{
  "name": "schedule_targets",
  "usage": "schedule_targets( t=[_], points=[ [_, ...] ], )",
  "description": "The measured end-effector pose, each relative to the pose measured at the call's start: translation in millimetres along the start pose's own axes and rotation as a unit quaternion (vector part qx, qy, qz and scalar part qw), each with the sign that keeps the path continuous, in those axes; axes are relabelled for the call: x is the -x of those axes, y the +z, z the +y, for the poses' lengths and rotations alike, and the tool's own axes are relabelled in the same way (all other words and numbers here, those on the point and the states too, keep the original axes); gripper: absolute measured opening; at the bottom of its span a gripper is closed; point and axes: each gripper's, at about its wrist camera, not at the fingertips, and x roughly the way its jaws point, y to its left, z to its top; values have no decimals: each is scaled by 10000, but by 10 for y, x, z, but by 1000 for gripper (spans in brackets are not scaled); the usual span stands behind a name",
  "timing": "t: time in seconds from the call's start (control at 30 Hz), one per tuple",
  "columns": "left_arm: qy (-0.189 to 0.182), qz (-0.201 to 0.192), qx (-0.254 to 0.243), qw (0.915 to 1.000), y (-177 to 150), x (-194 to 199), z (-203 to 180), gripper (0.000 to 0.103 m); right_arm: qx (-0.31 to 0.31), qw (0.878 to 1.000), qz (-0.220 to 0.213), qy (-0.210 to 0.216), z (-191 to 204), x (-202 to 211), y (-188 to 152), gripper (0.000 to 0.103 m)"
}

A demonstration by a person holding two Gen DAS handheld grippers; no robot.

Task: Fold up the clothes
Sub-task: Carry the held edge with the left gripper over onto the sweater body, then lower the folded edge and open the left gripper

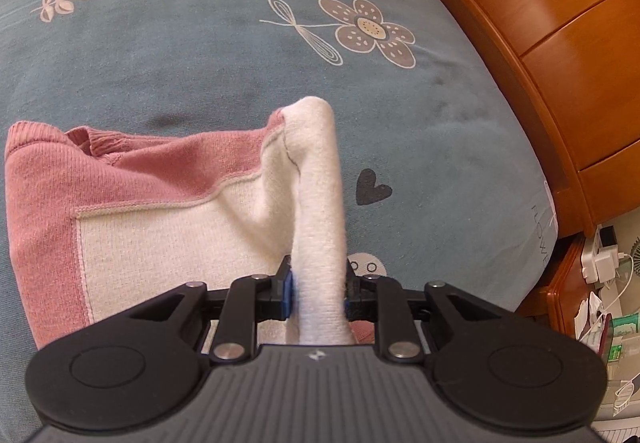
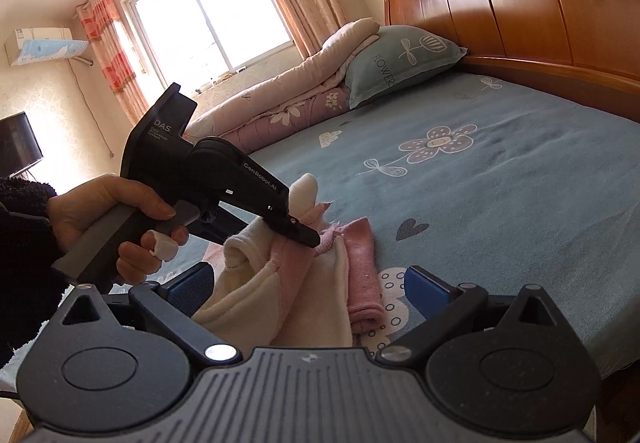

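A pink and cream knitted garment [image 1: 132,211] lies partly folded on the blue flowered bedsheet [image 1: 200,63]. My left gripper [image 1: 318,283] is shut on a cream fold of the garment that rises between its blue pads. In the right wrist view the left gripper [image 2: 308,233] is held by a hand [image 2: 112,211] and points down onto the garment [image 2: 304,283]. My right gripper [image 2: 308,289] stands open low over the garment's near edge, its blue pads [image 2: 430,289] wide apart and not pressing the cloth.
A wooden headboard [image 2: 520,3] borders the bed on the right. A blue pillow [image 2: 400,63] and a rolled quilt [image 2: 280,99] lie at the far side. A bedside table with chargers [image 1: 600,263] stands beside the bed. Bare sheet stretches beyond the garment.
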Motion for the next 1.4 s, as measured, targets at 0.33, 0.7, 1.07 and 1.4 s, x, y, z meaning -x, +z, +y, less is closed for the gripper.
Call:
schedule_targets(
  t=[0.33, 0.7, 1.07, 1.4],
  points=[
    [14, 157, 156, 9998, 86, -294, 31, 27, 122, 9998, 114, -122, 40, -39, -45, 103],
    [-210, -358, -532, 9977, -83, 414, 251, 54, 388, 9987, 332, -46, 197, -135, -119, 103],
    [151, -787, -539, 9953, -565, 967, 1048, 64, 1278, 9896, 528, 407, 685, -694, -81, 103],
    [-536, -1142, -1105, 9858, -412, 669, 735, 67, 1200, 9842, 1293, -147, 493, -1007, -371, 103]
  ],
)
